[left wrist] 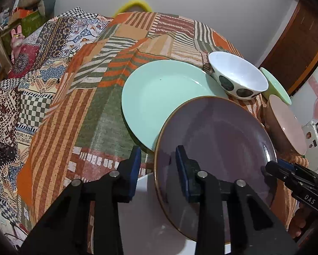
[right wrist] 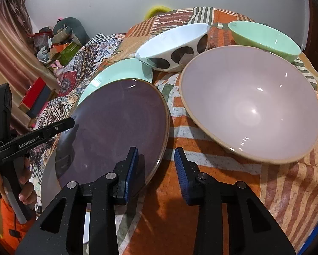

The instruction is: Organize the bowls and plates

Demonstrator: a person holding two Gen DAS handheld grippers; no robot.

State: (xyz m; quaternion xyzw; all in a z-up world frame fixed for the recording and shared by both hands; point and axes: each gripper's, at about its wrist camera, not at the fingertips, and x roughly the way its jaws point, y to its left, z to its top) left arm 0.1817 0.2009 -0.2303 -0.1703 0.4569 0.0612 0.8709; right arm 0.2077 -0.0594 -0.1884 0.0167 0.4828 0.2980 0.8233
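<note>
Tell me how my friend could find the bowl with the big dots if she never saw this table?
Start at the table with the orange patchwork cloth, then find the big pink bowl on it. Just behind it, beside the mint plate, sits the spotted bowl. It is the only white one, with large dark circles round its outside; the green bowl next to it is plain.

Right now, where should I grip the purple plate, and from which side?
Grip the purple plate by its thin rim, at the near edge facing you. Both grippers already straddle it there with open jaws: the left gripper on its left, the right gripper on its right. It lies tilted, overlapping the mint plate and a white plate, so the rim looks liftable.
</note>
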